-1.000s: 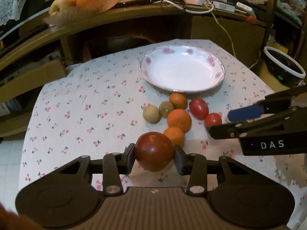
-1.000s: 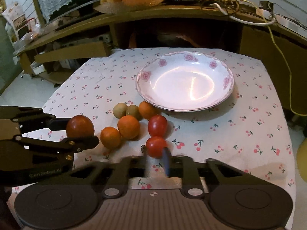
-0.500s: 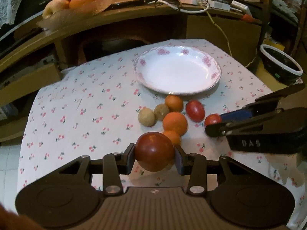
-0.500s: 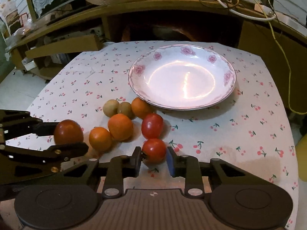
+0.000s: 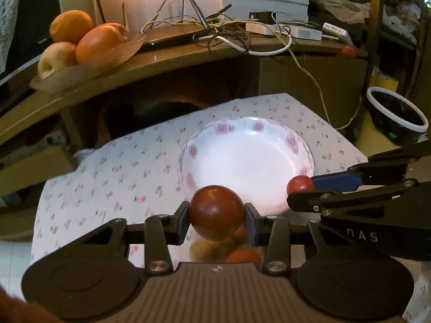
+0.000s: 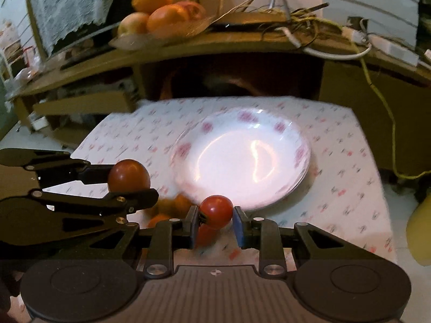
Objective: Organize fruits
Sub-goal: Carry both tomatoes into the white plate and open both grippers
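Observation:
My left gripper (image 5: 217, 215) is shut on a large dark red tomato (image 5: 217, 211) and holds it in the air at the near rim of the white flowered plate (image 5: 269, 132). My right gripper (image 6: 214, 222) is shut on a small red tomato (image 6: 216, 210), also lifted, just in front of the plate (image 6: 282, 134). Each gripper shows in the other's view, the left (image 6: 129, 180) and the right (image 5: 300, 188). The other fruits (image 5: 237, 253) lie on the cloth below, mostly hidden behind the fingers; some show in the right wrist view (image 6: 172, 207).
A cherry-print cloth (image 5: 121, 167) covers the small table. A wooden shelf (image 5: 161, 62) behind holds a dish of oranges and an apple (image 5: 80, 40) and tangled cables (image 5: 229, 32). A dark bowl (image 5: 396, 118) stands off the table's right side.
My right gripper closed on the small red tomato and lifted it. Both grippers rose and moved forward to the plate's near rim, each carrying its tomato.

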Action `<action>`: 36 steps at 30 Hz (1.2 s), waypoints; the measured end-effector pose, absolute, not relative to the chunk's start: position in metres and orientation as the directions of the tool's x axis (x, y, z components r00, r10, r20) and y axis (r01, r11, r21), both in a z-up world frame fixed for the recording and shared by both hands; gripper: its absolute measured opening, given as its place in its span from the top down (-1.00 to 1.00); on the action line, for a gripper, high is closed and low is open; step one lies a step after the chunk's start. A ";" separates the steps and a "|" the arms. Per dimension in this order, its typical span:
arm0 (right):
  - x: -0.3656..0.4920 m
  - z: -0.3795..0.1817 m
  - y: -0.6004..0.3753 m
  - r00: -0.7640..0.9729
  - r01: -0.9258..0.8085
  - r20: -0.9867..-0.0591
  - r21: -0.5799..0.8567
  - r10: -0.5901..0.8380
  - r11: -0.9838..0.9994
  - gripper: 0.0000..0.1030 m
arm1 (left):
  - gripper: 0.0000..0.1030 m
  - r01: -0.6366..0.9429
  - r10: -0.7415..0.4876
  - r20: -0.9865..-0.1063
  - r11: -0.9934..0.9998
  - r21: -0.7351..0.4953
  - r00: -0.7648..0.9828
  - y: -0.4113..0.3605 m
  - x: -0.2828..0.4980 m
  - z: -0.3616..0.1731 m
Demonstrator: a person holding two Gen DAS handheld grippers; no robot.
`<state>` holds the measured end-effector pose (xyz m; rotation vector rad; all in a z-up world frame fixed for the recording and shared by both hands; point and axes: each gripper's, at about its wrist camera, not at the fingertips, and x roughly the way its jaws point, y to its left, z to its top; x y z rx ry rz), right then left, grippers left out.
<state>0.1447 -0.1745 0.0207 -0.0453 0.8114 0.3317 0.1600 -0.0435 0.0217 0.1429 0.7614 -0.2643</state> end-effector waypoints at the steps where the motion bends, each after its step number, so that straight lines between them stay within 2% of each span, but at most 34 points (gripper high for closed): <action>1: 0.150 0.021 -0.176 0.643 -0.300 -0.716 0.090 0.271 0.950 0.44 | 0.10 0.291 -0.187 -0.697 0.956 0.033 0.692 -0.045 0.165 0.021; 14: 0.191 0.001 -0.178 0.627 -0.284 -0.745 0.050 0.225 0.957 0.42 | 0.10 0.291 -0.190 -0.733 0.957 0.011 0.653 -0.050 0.204 -0.006; 36: 0.186 0.009 -0.182 0.644 -0.297 -0.726 0.054 0.242 0.953 0.22 | 0.01 0.282 -0.205 -0.713 0.959 -0.011 0.670 -0.037 0.192 0.008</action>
